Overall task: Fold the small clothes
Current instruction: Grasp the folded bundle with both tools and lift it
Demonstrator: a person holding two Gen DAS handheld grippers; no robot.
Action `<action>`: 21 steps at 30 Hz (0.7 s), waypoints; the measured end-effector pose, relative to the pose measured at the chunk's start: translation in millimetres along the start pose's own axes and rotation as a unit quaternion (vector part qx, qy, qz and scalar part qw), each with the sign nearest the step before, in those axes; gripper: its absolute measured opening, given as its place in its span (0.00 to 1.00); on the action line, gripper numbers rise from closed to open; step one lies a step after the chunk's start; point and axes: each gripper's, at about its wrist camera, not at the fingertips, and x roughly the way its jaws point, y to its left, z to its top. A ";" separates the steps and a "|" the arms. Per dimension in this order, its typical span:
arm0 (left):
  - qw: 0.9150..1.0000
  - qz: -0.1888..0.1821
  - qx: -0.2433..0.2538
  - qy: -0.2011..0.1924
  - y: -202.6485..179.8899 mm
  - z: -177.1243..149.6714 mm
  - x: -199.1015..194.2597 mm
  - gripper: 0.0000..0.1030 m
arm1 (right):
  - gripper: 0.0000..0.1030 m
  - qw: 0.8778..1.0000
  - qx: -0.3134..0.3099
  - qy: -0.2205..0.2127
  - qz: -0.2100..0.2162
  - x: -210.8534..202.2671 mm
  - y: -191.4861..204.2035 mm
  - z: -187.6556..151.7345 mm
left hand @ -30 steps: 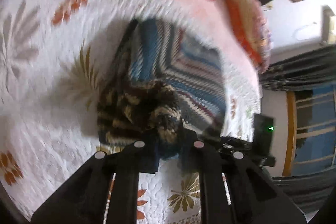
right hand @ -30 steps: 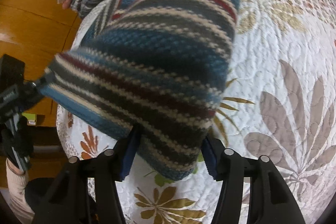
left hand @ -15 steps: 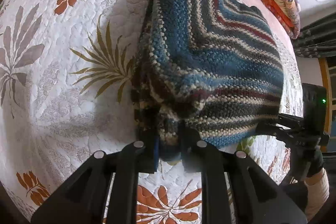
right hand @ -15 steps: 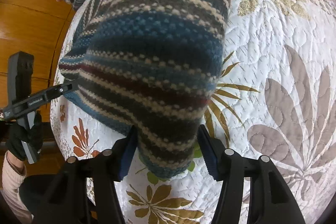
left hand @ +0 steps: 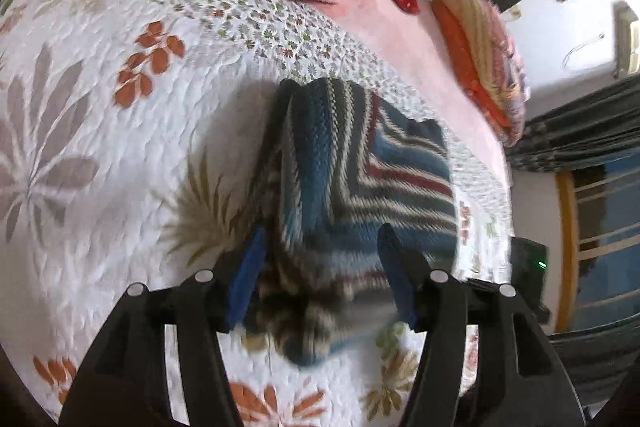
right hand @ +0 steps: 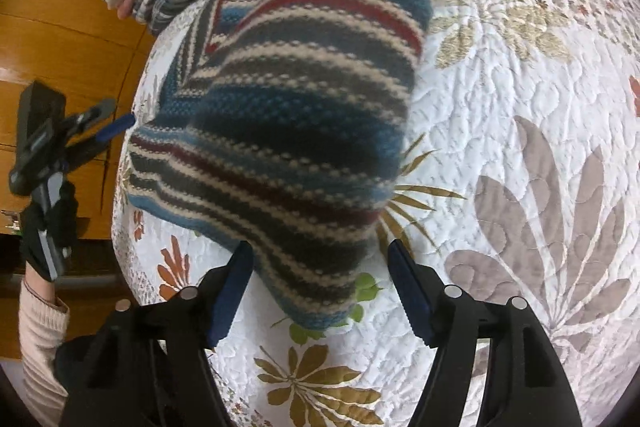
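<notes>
On quilt point(right hand: 520, 107), striped knit point(right hand: 288, 115) lies lengthwise away from right tool point(right hand: 320, 291).

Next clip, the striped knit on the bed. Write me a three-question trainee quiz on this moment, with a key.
1. True or false: the left gripper is clamped on the striped knit garment.
2. What does the garment rest on: A) wooden floor, B) floral quilt, C) chair?
3. Fill in: the right gripper has its jaws ____.

Key: 1 false, its jaws stand apart around the garment's near edge. 2 B. 3 open.
</notes>
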 end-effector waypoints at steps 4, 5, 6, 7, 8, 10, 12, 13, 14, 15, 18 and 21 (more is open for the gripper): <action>0.999 0.044 0.016 0.010 -3.6 12.3 26.3 0.54 | 0.68 1.000 0.006 0.004 -0.004 3.1 -9.6 -0.6; 0.998 0.053 0.023 0.008 -6.0 15.8 31.7 0.52 | 0.68 1.000 0.007 0.005 -0.002 4.4 -11.7 -0.8; 0.998 0.052 0.027 0.006 -6.2 17.3 33.9 0.40 | 0.68 1.000 0.007 0.005 -0.001 5.0 -12.6 -0.9; 0.998 0.049 0.031 0.007 -7.4 21.7 40.4 0.14 | 0.68 1.000 0.007 0.006 -0.001 5.8 -13.6 -1.0; 0.998 0.046 0.035 0.006 -8.6 23.6 43.3 0.09 | 0.68 1.000 0.006 0.006 -0.001 7.2 -12.8 -1.3; 0.998 0.039 0.046 -0.021 -13.8 25.2 36.4 0.08 | 0.68 1.000 0.004 0.006 -0.002 9.1 -12.8 -0.7; 0.995 0.046 0.072 -0.044 -22.3 28.1 28.0 0.08 | 0.68 1.000 0.005 0.007 -0.003 10.7 -12.1 0.1; 0.993 0.052 0.084 -0.057 -24.9 29.6 22.6 0.08 | 0.68 1.000 0.005 0.006 -0.003 11.6 -11.6 0.4; 0.992 0.061 0.089 -0.068 -24.0 31.7 17.6 0.08 | 0.68 1.000 0.004 0.006 -0.004 12.1 -11.2 0.3; 0.991 0.070 0.085 -0.071 -20.1 34.0 17.1 0.08 | 0.68 1.000 0.004 0.006 -0.005 13.9 -9.0 -0.2; 0.990 0.102 0.084 -0.041 -5.0 29.8 34.9 0.08 | 0.68 1.000 0.002 0.005 -0.008 16.8 -6.0 -2.7; 0.988 0.115 0.099 -0.022 -3.6 22.7 47.1 0.10 | 0.68 1.000 -0.003 0.008 -0.015 19.0 -4.6 -4.2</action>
